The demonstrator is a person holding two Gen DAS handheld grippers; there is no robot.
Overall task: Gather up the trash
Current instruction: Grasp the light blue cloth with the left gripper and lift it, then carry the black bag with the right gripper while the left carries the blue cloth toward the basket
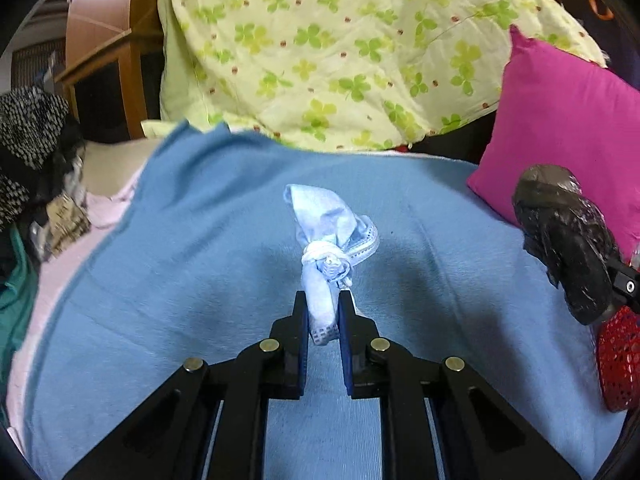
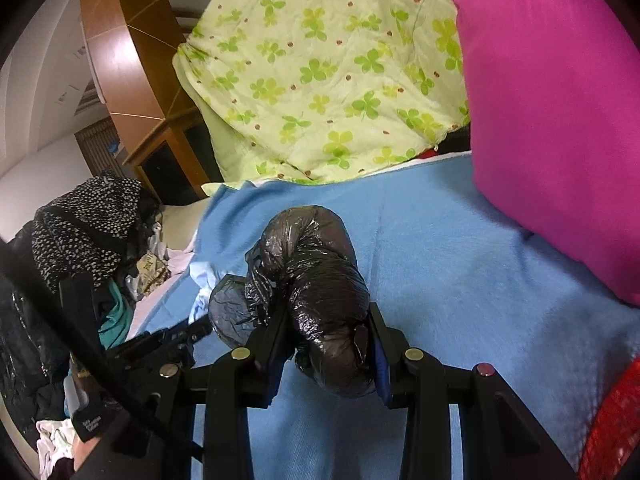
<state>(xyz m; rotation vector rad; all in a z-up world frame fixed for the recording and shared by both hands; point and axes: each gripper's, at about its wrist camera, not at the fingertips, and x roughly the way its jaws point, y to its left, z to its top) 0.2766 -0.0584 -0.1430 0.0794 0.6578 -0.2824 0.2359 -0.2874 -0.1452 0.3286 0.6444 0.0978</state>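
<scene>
The left tongs point(image 1: 323, 316) point forward and downward over the blue blanket point(image 1: 200, 260) that covers the bed, and their two black fingers are clamped on the lower end of a knotted, crumpled light-blue face mask point(image 1: 328, 240). The mask sticks up and away from the tips, above the middle of the blanket, its white ear loops wound round its waist. The right tongs point(image 2: 328, 344) tilt down at much the same slant and grip a scrunched black plastic bag point(image 2: 316, 280), which bulges out between and beyond the fingers; in the left view the same bag hangs at the right edge of the bed, in front of a pink pillow point(image 1: 560, 120). A clover-print quilt point(image 1: 340, 48) is heaped along the far edge of the bed, and a pile of clothes point(image 2: 88, 224) lies off its left edge.
</scene>
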